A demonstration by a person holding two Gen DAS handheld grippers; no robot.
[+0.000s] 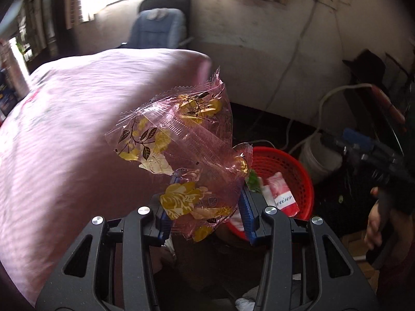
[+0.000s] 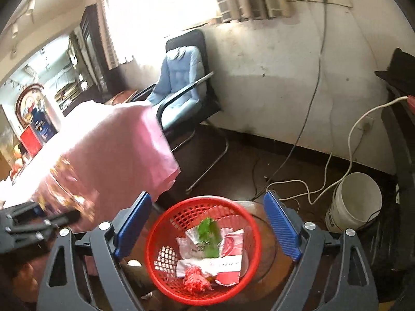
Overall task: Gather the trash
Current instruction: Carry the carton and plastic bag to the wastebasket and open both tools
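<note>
My left gripper [image 1: 207, 207] is shut on a crumpled pink transparent wrapper [image 1: 181, 150] printed with gold flowers, held up over the edge of the pink-clothed table [image 1: 64, 129]. Just beyond it, lower right, stands a red mesh basket [image 1: 293, 165] with red-and-white wrappers inside. In the right wrist view my right gripper [image 2: 207, 223] stands open directly above that red basket [image 2: 155, 235], nothing between its blue pads [image 2: 282, 230]. A green scrap [image 2: 207, 233] lies in the basket among white and red wrappers [image 2: 228, 259]. The left gripper [image 2: 39, 220] with its wrapper shows blurred at the left.
A white bucket [image 2: 355, 202] stands on the dark floor right of the basket, with cables [image 2: 298, 184] trailing along the wall. A chair with a blue cushion [image 2: 181, 83] sits behind the table. A hand [image 1: 376, 223] holds the right gripper's handle.
</note>
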